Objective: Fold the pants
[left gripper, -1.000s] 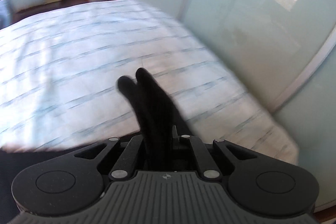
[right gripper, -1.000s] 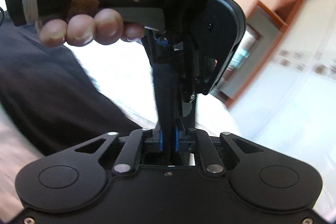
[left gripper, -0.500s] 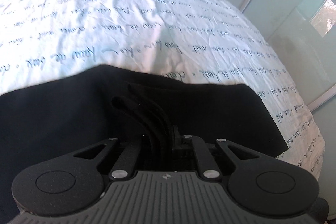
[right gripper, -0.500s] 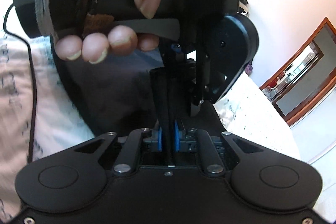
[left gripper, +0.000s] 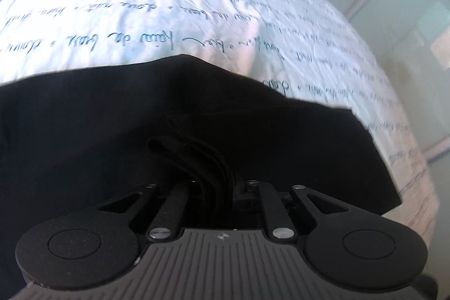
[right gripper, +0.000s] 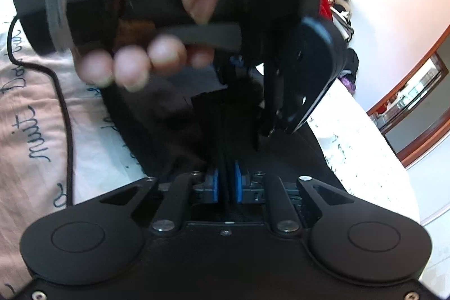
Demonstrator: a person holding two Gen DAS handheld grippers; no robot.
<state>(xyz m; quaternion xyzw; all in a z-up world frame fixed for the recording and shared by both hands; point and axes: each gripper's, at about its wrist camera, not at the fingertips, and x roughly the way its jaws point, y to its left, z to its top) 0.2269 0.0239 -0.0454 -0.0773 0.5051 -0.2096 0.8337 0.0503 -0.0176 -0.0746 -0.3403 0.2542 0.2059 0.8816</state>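
Pants (left gripper: 118,131), black, lie spread on the bed (left gripper: 168,4), covering its near part in your left wrist view, with their far edge running across the white sheet printed with cursive script. Your left gripper (left gripper: 197,159) is clamped on a bunch of several folded layers of the black cloth, which curl up and away between its fingers. Your right gripper (right gripper: 225,148) is pressed together on another stack of layers, the 2 blue pads (right gripper: 215,184) squeezing the cloth from both sides. In the right wrist view your left hand (right gripper: 157,47) wraps the grey handle of the left gripper, which sits just beyond the right one, over the same black cloth. A thin black cable (right gripper: 66,131) trails across the sheet toward the left edge of that view. Past the bed's far corner stand a wooden door frame (right gripper: 416,108) and a glass sliding panel (left gripper: 393,18).
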